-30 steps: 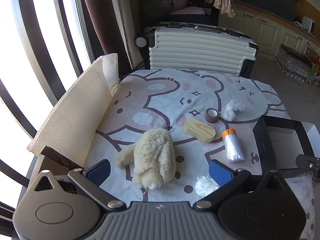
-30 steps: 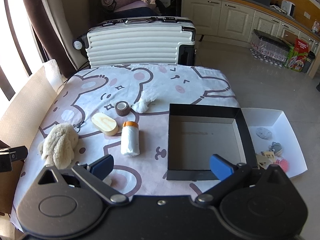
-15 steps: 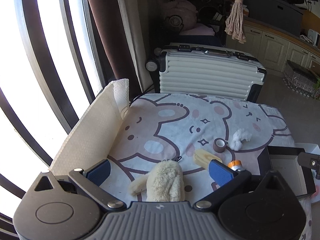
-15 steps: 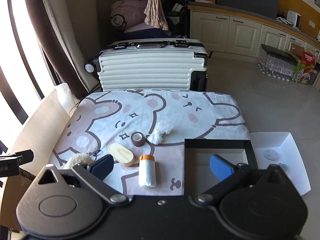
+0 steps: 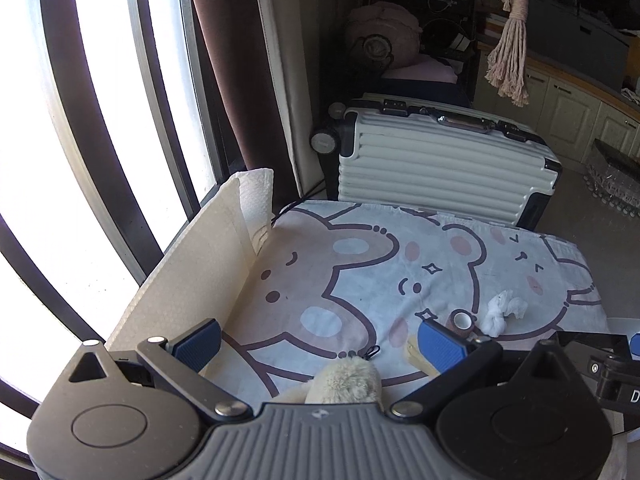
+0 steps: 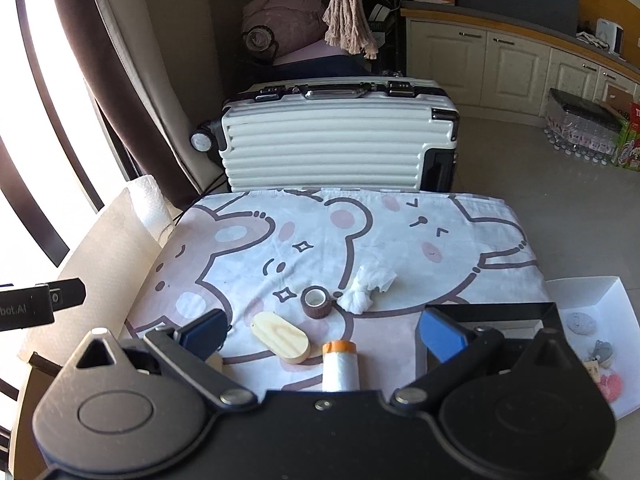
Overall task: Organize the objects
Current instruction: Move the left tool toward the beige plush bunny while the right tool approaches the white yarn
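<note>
On the bear-print tablecloth (image 6: 360, 236) lie a brown tape roll (image 6: 316, 301), a crumpled white tissue (image 6: 366, 286), an oval wooden block (image 6: 282, 336) and a white roll with an orange cap (image 6: 340, 368). A black box (image 6: 492, 314) stands at the right, mostly hidden behind my right gripper (image 6: 322, 334), which is open and held above the table's near edge. My left gripper (image 5: 318, 342) is open too, high over a cream plush toy (image 5: 346, 380) whose top shows between its fingers. The tape roll (image 5: 462, 320) and tissue (image 5: 502, 310) lie to the right of it.
A white ribbed suitcase (image 6: 340, 140) stands behind the table. A sheet of white bubble wrap (image 5: 188, 276) leans along the left edge by the window. A white tray (image 6: 592, 320) with small trinkets sits right of the black box. A macrame tassel (image 5: 510, 64) hangs above.
Both grippers have pulled back and tilted upward, so the table objects slid toward the bottom of each view and more of the room shows. Both stay open; nothing was taken hold of.
</note>
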{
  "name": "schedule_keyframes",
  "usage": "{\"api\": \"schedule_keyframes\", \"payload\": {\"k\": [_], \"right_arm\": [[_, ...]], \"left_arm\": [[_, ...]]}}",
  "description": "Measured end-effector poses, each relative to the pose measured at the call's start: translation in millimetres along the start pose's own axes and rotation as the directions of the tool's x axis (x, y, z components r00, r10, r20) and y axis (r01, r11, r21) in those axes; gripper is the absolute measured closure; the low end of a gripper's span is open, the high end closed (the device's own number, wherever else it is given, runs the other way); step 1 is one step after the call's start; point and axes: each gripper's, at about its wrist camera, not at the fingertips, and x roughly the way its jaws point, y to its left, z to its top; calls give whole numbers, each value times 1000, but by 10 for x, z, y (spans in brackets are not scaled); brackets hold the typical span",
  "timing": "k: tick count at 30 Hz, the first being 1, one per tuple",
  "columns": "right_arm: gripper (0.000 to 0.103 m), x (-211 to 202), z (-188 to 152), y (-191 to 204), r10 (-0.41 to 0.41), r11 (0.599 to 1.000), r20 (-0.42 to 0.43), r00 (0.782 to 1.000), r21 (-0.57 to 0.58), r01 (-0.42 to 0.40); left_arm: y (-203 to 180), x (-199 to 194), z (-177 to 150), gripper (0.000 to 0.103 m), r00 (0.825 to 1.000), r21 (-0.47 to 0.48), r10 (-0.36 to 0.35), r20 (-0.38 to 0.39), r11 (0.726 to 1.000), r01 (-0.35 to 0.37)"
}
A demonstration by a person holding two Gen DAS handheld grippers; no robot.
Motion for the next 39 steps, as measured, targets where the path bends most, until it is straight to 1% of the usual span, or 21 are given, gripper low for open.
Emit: {"api": "schedule_keyframes", "payload": {"k": [2, 4, 7, 10, 13, 17, 20, 25, 28, 31, 33, 34, 35, 36, 38, 39], "right_arm": [[0, 111, -54, 0, 13, 1000, -25, 1000, -3, -13], [0, 192, -99, 0, 15, 1000, -41, 999, -19, -16], [0, 269, -151, 5, 19, 999, -44, 999, -42, -21], [0, 330, -205, -1, 35, 998, -47, 998, -55, -37], [0, 385, -251, -12, 46, 996, -46, 998, -70, -50], [0, 448, -296, -20, 70, 994, -48, 996, -85, -74], [0, 498, -312, -55, 87, 994, -62, 994, -63, -91], [0, 625, -366, -119, 133, 991, -104, 986, -19, -136], [0, 729, -402, -132, 161, 987, -136, 978, 6, -162], [0, 836, -411, -124, 181, 984, -163, 970, 33, -178], [6, 910, -414, -103, 178, 984, -183, 967, 42, -173], [11, 948, -417, -97, 182, 983, -198, 963, 48, -176], [15, 993, -420, -91, 192, 981, -217, 957, 58, -184], [17, 1036, -426, -87, 207, 978, -234, 950, 70, -196], [28, 1104, -430, -70, 225, 974, -260, 939, 91, -208], [30, 1141, -429, -57, 229, 973, -272, 935, 96, -211]], "left_arm": [[13, 77, -40, 0, 1000, 4, 5, -1, 1000, -5], [22, 181, -98, 0, 1000, 14, -7, -7, 1000, 7], [-4, 298, -155, 0, 1000, 45, -11, -14, 999, 11], [-8, 389, -209, 0, 1000, 51, -13, -10, 999, 13], [44, 477, -248, 0, 1000, 33, -19, -9, 999, 19], [179, 594, -289, 0, 1000, -32, -18, 3, 999, 18], [252, 722, -313, 0, 999, -62, -30, -32, 998, 28], [322, 962, -348, 0, 995, -61, -20, -103, 998, 14], [400, 1108, -388, 0, 989, -95, -46, -138, 995, 33], [446, 1223, -436, 0, 986, -97, -68, -155, 994, 53], [466, 1303, -458, 0, 982, -97, -73, -171, 994, 57], [480, 1349, -466, 0, 980, -104, -79, -181, 993, 60], [498, 1394, -471, 0, 978, -115, -88, -188, 991, 67], [522, 1436, -477, 0, 976, -130, -99, -195, 989, 75], [572, 1526, -490, 0, 970, -167, -127, -210, 982, 92], [611, 1576, -499, 0, 965, -197, -153, -212, 974, 111]]}}
